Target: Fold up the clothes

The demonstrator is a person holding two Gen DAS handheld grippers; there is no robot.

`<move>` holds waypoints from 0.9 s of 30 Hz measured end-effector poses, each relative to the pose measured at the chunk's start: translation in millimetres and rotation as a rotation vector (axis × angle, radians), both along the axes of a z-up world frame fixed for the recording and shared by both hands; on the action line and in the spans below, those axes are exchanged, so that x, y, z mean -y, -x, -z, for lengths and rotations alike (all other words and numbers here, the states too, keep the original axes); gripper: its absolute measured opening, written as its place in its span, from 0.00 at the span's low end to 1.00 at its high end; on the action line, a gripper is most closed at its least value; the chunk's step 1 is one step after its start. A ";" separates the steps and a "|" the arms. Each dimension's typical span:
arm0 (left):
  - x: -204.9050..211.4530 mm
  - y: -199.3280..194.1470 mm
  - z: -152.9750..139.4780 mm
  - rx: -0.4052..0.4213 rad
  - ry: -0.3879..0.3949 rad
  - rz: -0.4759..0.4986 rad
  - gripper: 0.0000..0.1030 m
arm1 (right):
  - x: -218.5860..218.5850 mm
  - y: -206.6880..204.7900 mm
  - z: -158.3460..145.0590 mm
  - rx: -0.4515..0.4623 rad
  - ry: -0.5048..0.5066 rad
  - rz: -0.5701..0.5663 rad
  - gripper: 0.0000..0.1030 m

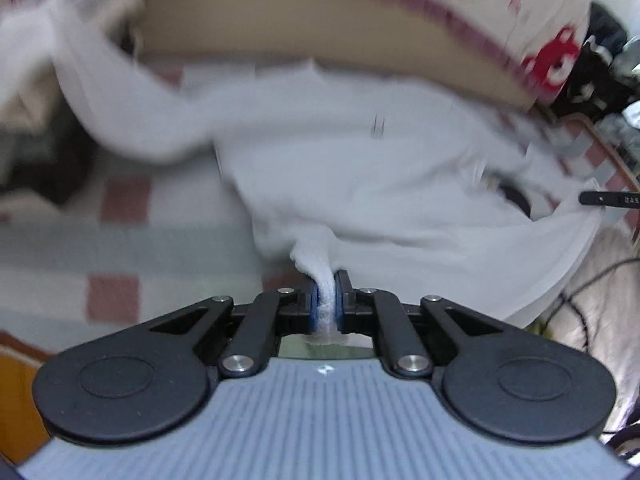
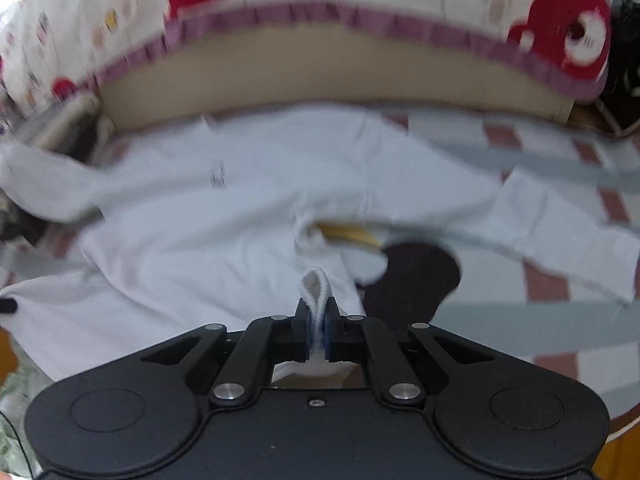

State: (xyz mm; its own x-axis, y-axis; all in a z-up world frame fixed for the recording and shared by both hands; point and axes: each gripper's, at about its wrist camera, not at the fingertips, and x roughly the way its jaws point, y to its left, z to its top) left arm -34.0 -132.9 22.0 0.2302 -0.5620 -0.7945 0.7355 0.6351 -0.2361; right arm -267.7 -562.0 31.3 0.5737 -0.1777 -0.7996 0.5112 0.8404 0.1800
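A white long-sleeved garment (image 1: 360,160) lies spread on a checked grey, white and red cloth (image 1: 120,240). It also shows in the right wrist view (image 2: 224,216). My left gripper (image 1: 326,280) is shut on a bunched edge of the garment, with fabric pinched between the blue pads. My right gripper (image 2: 318,308) is shut on a ribbed edge of the same garment, which loops out between the pads. One sleeve (image 1: 100,92) trails to the far left. Another sleeve (image 2: 560,220) lies to the right. Both views are motion-blurred.
A bed edge with a tan side (image 2: 320,76) and a red bear print cover (image 2: 568,40) runs along the far side. Dark clutter (image 1: 600,60) sits at the far right. A dark shadow (image 2: 412,280) falls on the cloth. Cables (image 1: 592,288) hang at right.
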 end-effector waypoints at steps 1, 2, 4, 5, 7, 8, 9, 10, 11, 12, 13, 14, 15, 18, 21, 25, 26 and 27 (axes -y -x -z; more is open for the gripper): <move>-6.9 2.5 -12.4 0.023 0.016 -0.005 0.08 | -0.3 7.1 -15.6 0.032 0.004 -0.002 0.07; -13.9 5.1 -24.8 0.046 0.032 -0.011 0.08 | -1.3 15.7 -31.8 0.066 0.000 -0.007 0.07; -27.9 10.3 -49.5 0.092 0.063 -0.022 0.08 | -6.8 37.7 -64.4 0.136 -0.017 -0.019 0.06; -37.0 13.1 -60.2 0.100 0.078 -0.028 0.08 | -11.5 49.5 -78.7 0.168 -0.029 -0.028 0.06; -60.6 21.4 -77.9 0.109 0.108 -0.052 0.08 | -24.0 73.0 -102.6 0.225 -0.055 -0.053 0.06; -71.0 26.0 -84.7 0.108 0.129 -0.063 0.08 | -32.1 84.5 -111.5 0.247 -0.061 -0.069 0.06; -83.0 30.9 -88.8 0.093 0.146 -0.071 0.08 | -42.2 95.9 -117.0 0.262 -0.061 -0.088 0.06; -93.8 32.6 -88.4 0.062 0.149 -0.082 0.08 | -51.6 105.0 -119.4 0.263 -0.058 -0.102 0.06; -101.1 35.1 -83.7 0.026 0.142 -0.096 0.08 | -59.3 111.1 -116.1 0.245 -0.056 -0.103 0.06; -106.6 37.1 -75.0 -0.013 0.126 -0.107 0.08 | -64.8 115.8 -108.6 0.218 -0.072 -0.096 0.06; -109.3 38.4 -62.9 -0.048 0.097 -0.117 0.08 | -67.7 118.6 -98.6 0.190 -0.099 -0.087 0.06; -111.9 39.6 -50.7 -0.082 0.066 -0.127 0.08 | -69.1 120.2 -88.3 0.164 -0.128 -0.081 0.06; -111.5 41.3 -40.9 -0.110 0.047 -0.128 0.08 | -69.9 121.2 -78.6 0.139 -0.151 -0.074 0.05; -110.1 46.3 -12.0 -0.191 -0.008 -0.130 0.08 | -72.2 123.1 -69.9 0.107 -0.170 -0.076 0.05; -120.6 47.4 -5.7 -0.220 0.018 -0.159 0.08 | -79.8 125.7 -71.5 0.097 -0.163 -0.121 0.05; -122.4 45.0 22.1 -0.295 -0.058 -0.166 0.08 | -79.1 119.2 -43.5 -0.011 -0.202 -0.127 0.05; -120.0 45.5 32.4 -0.316 -0.095 -0.156 0.08 | -79.5 116.1 -36.3 -0.039 -0.208 -0.130 0.05; -117.6 46.1 42.7 -0.336 -0.132 -0.146 0.08 | -81.7 112.2 -31.6 -0.061 -0.204 -0.141 0.05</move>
